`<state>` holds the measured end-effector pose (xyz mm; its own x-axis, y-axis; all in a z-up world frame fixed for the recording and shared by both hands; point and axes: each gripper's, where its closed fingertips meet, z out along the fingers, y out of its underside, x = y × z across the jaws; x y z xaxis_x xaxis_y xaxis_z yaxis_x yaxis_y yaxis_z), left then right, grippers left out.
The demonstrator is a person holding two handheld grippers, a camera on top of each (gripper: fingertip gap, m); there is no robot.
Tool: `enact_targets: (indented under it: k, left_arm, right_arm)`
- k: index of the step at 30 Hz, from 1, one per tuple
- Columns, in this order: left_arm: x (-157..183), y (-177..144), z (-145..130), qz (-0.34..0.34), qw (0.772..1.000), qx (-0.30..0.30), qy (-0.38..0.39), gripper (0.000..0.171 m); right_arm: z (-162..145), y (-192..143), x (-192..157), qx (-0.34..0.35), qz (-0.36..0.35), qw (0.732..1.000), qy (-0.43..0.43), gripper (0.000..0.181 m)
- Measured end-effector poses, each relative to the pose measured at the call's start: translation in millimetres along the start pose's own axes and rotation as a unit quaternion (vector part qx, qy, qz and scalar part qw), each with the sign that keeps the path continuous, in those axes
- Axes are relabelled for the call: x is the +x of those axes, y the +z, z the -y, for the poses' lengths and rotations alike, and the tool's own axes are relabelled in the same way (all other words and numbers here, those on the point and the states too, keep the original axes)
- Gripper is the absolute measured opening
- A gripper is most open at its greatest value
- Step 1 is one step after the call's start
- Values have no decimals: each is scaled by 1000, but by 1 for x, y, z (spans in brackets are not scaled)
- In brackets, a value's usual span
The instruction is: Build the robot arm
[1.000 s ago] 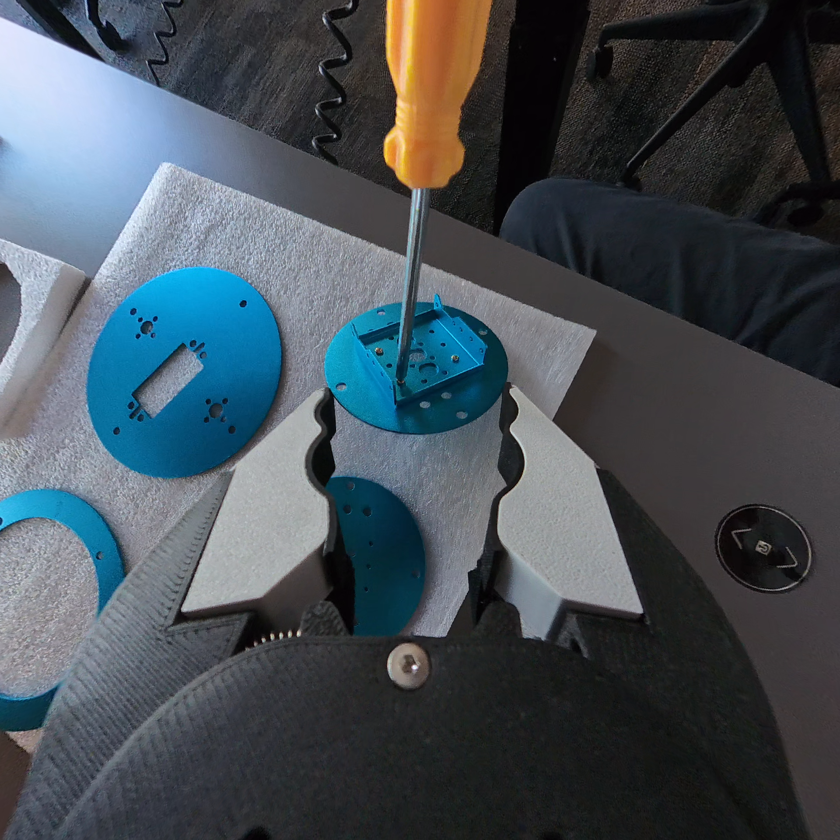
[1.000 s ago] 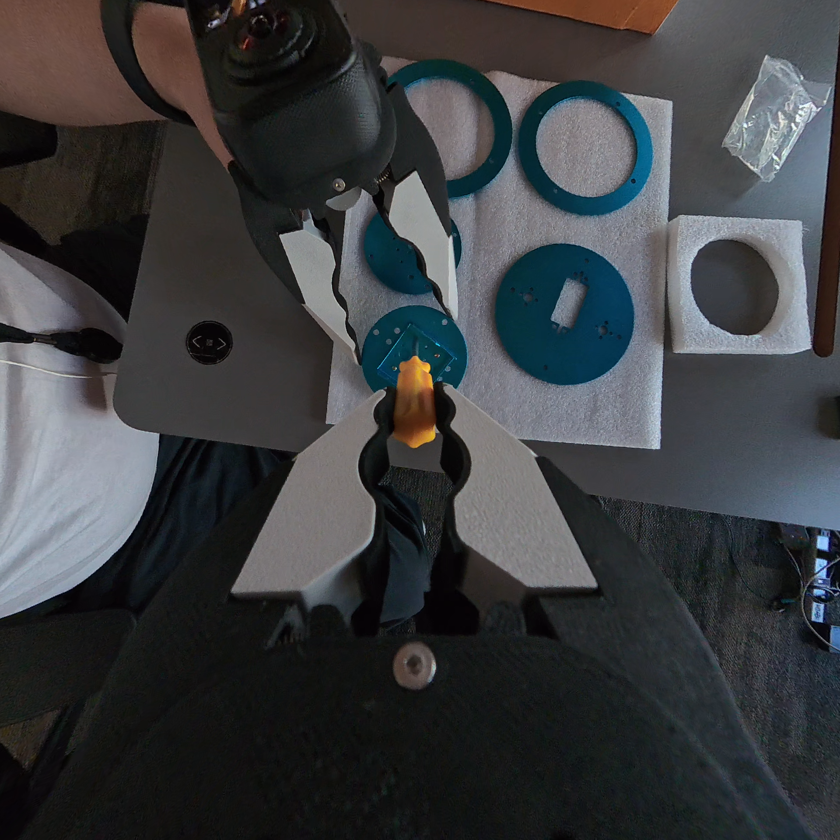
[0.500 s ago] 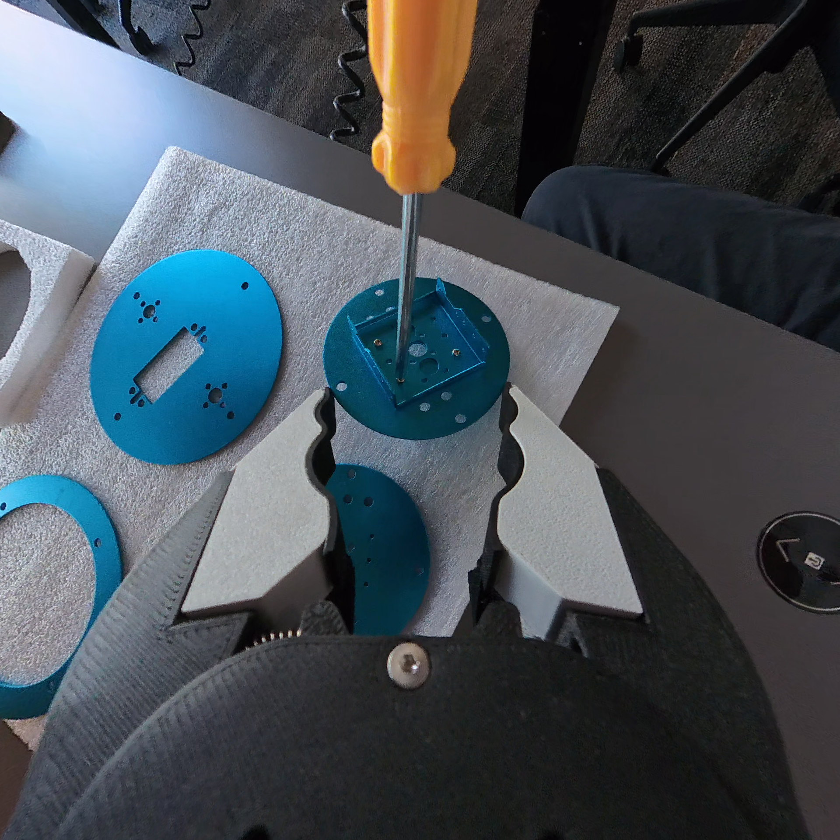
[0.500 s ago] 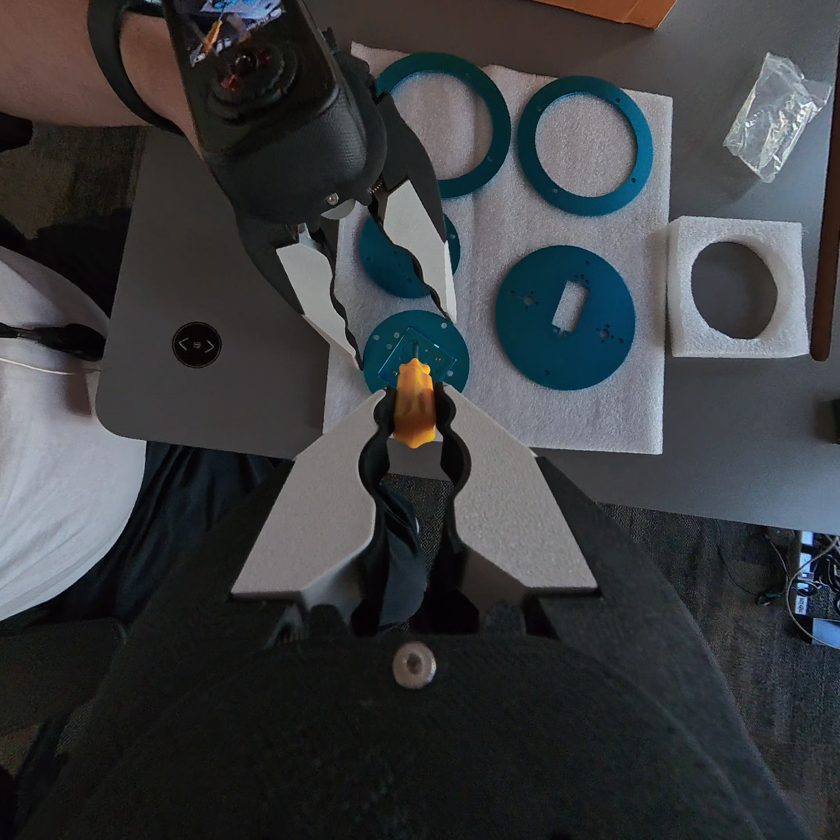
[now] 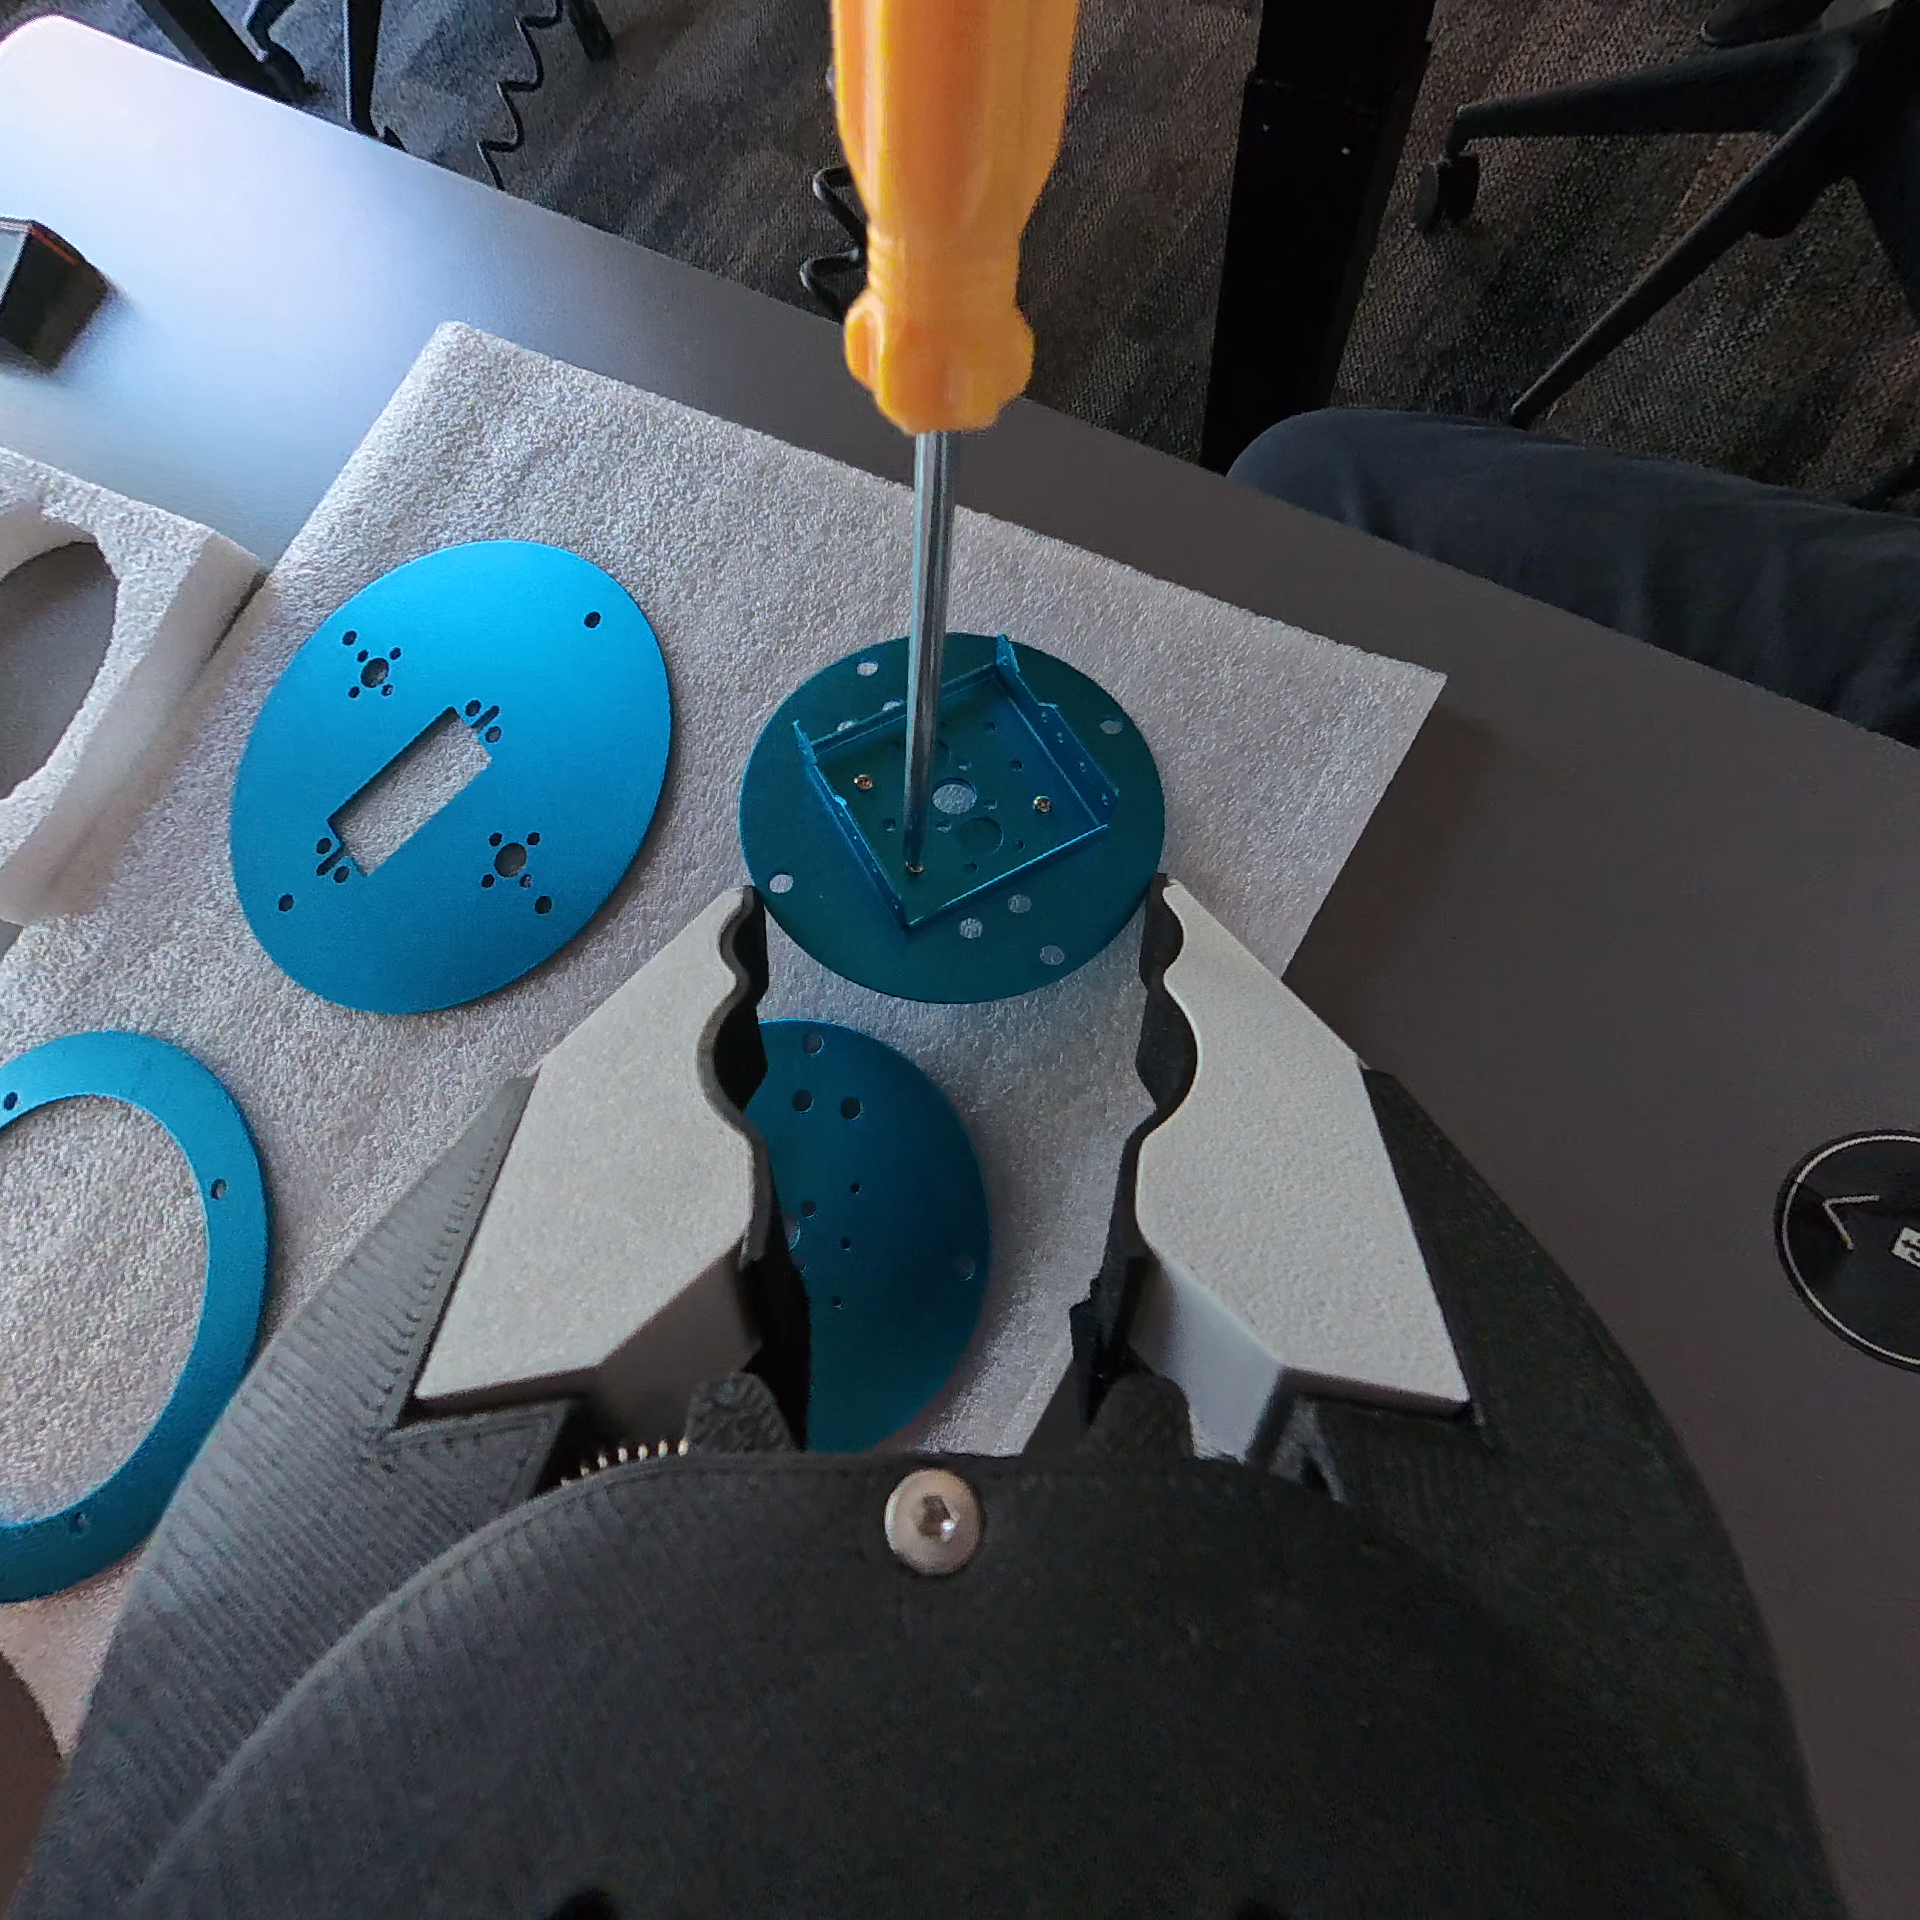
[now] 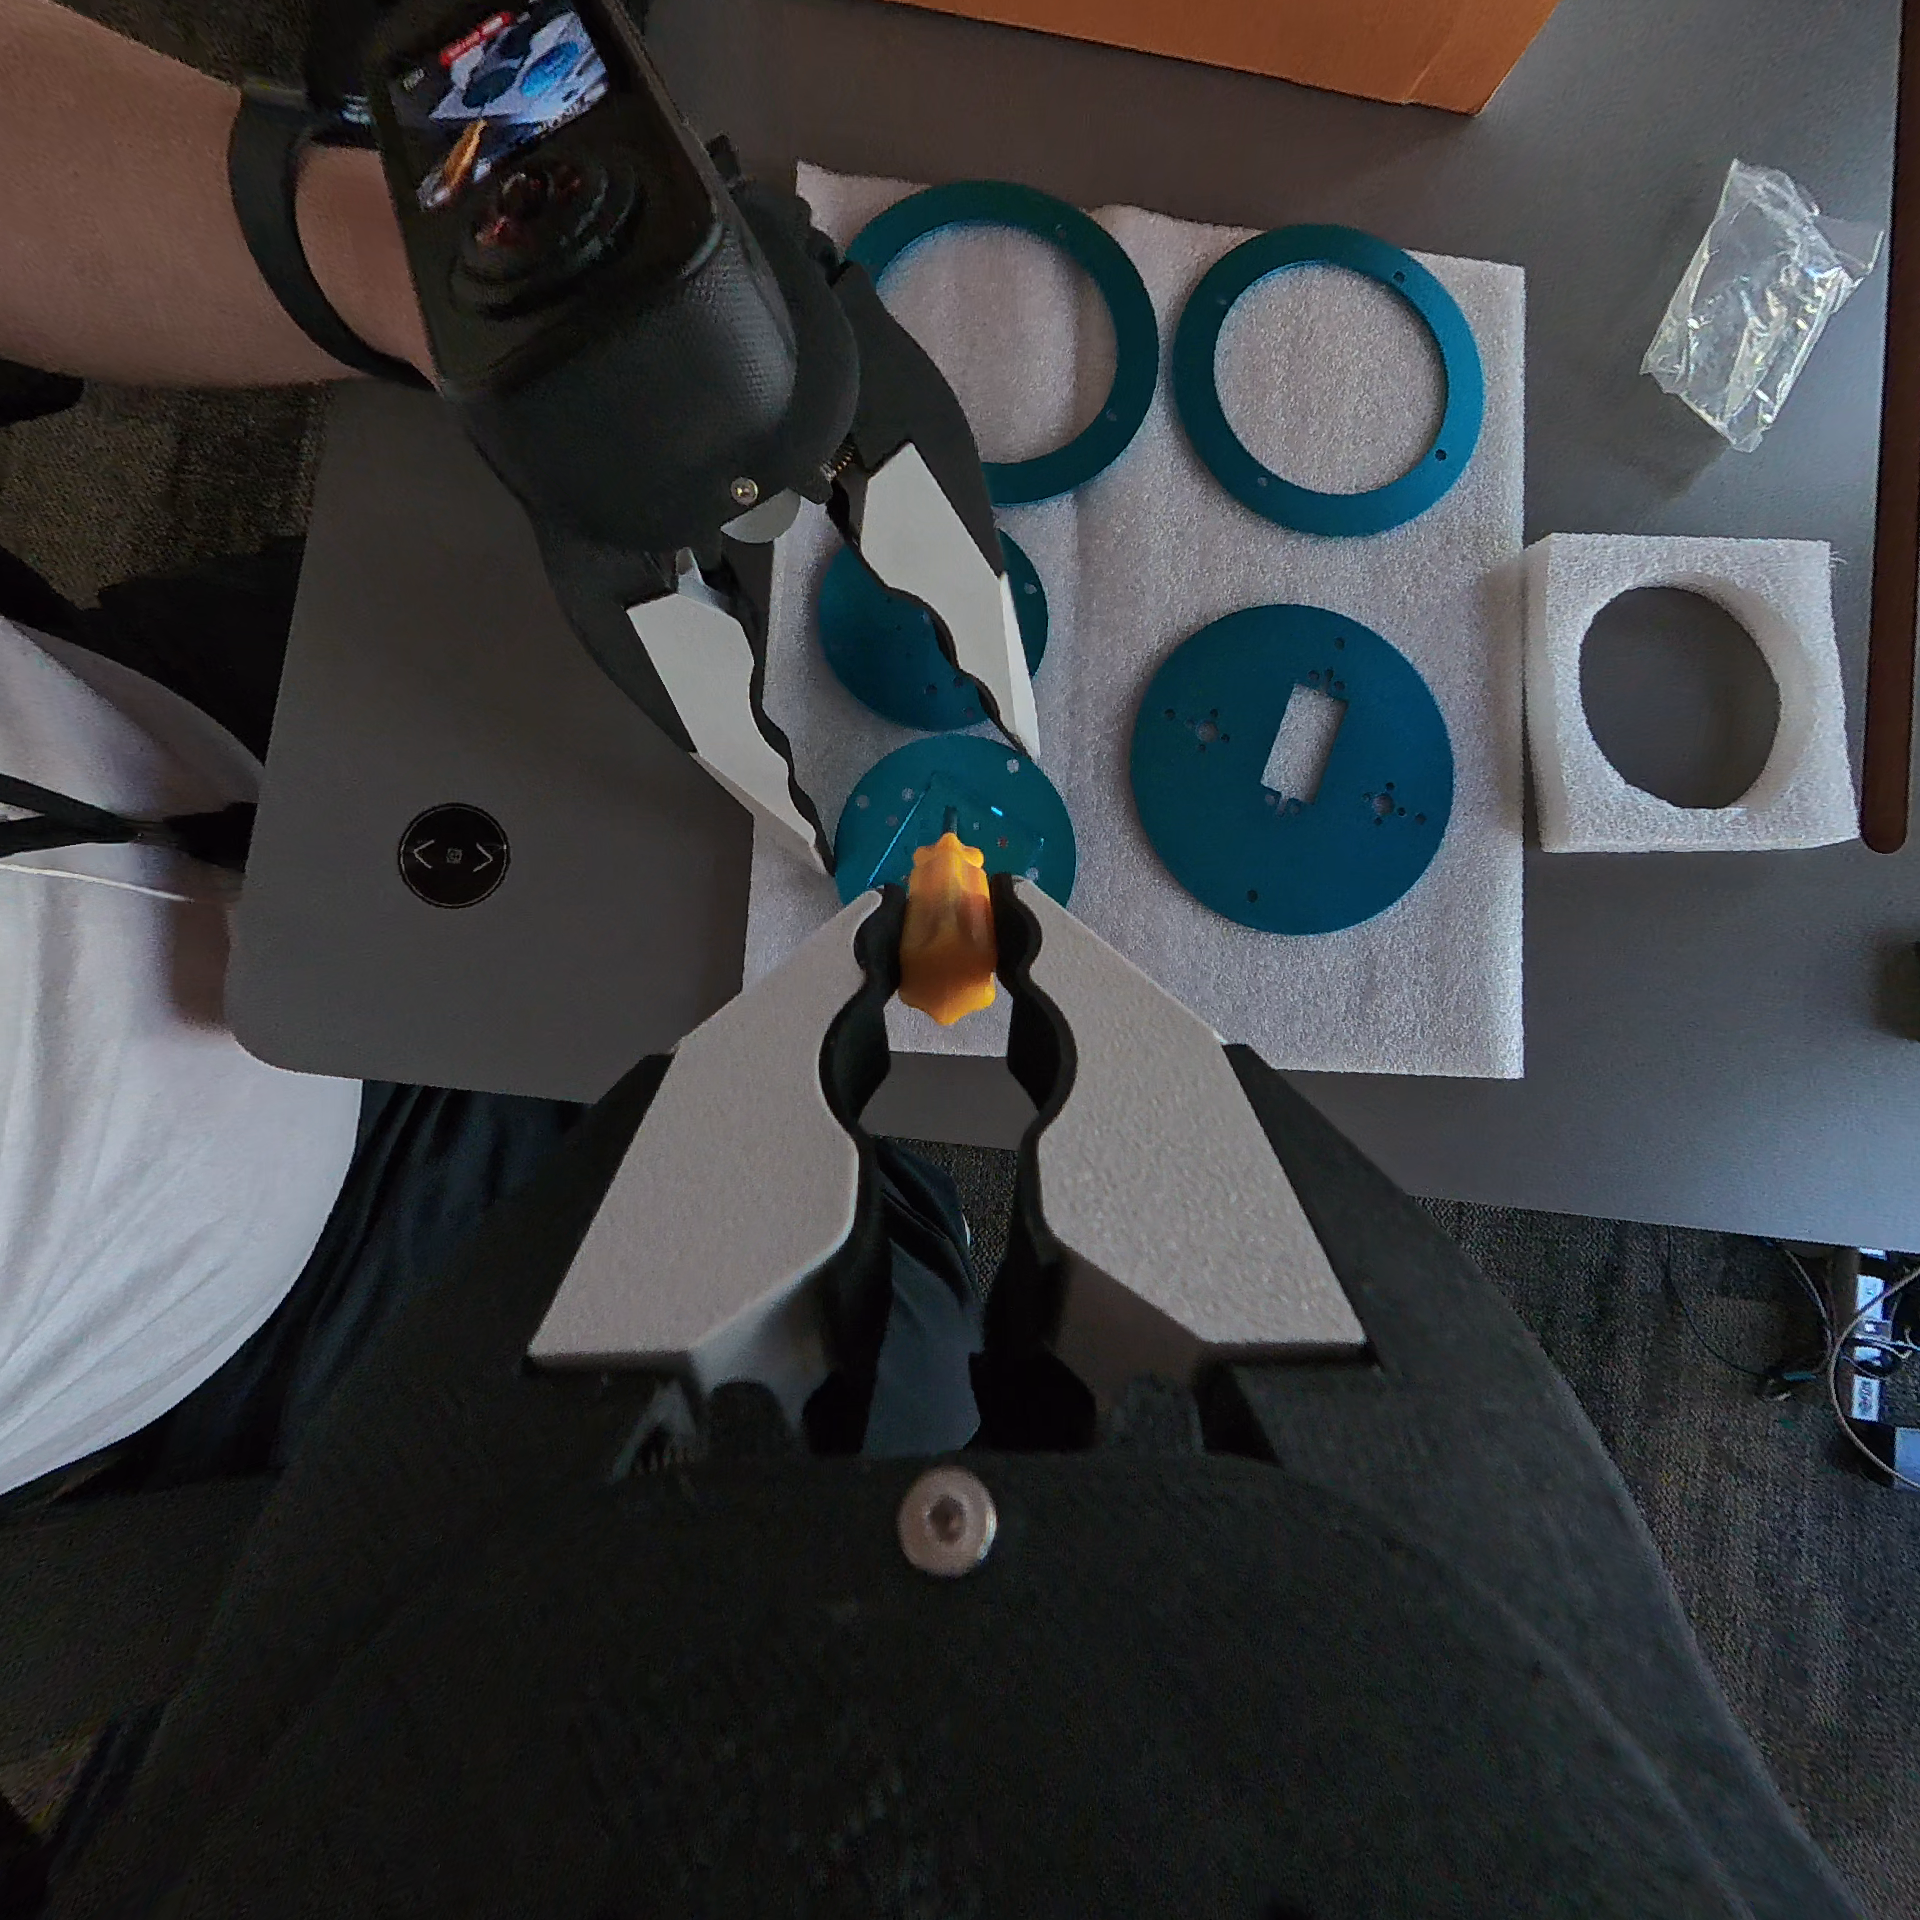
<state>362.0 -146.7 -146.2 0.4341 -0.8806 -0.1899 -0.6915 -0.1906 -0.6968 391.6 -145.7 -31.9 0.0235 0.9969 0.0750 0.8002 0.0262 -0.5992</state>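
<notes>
A small blue disc [image 5: 831,914] with a square blue bracket [image 5: 997,769] on it lies on a white foam sheet [image 5: 582,499]. My right gripper [image 6: 948,899] is shut on the orange handle of a screwdriver [image 6: 943,935]. The screwdriver [image 5: 940,208] stands nearly upright, and its tip rests on a screw in the bracket's near corner. My left gripper [image 5: 951,902] is open and empty. Its fingertips [image 5: 727,935] sit at either side of the disc's near edge. In the right wrist view the left gripper [image 6: 925,802] reaches in from the upper left to the disc [image 6: 1049,831].
On the foam sheet [image 6: 1143,987] lie a large blue disc with a rectangular hole [image 6: 1288,769], a smaller drilled disc [image 5: 873,1226] and two blue rings [image 6: 1132,343] [image 6: 1460,379]. A foam block [image 6: 1558,623], a plastic bag [image 6: 1756,312] and a cardboard box [image 6: 1247,31] lie beyond. A person's leg [image 5: 1610,540] is past the table edge. One gripper's finger ends stand about 12 cm off the other's. To reach the foam block [image 6: 1558,623] in a straight line is about 20 cm for my left fingers, about 30 cm for my right. The left camera catches it too, in the left wrist view [image 5: 42,798].
The screwdriver tip stays on the same screw. Both views have shifted slightly, and the bracket looks turned a little. The left gripper stays open at the disc's near edge.
</notes>
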Motion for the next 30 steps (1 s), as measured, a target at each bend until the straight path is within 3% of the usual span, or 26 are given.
enact_targets:
  k: [9, 15, 27, 30]
  left_arm:
    - [-1, 0, -1, -37, 998, -9, -51, 72]
    - [-2, 1, -1, -17, 997, 26, -64, 72]
    - [-2, -4, -10, -47, 996, 5, -75, 70]
    - [-1, -13, -16, -43, 997, -25, -58, 71]
  right_arm:
    - [-1, 3, 10, -11, 30, 999, 33, 16]
    - [-4, 4, 18, -29, 57, 996, 69, 17]
    - [-15, 13, 17, -58, 42, 994, 77, 16]
    - [-15, 12, 16, -58, 40, 995, 69, 16]
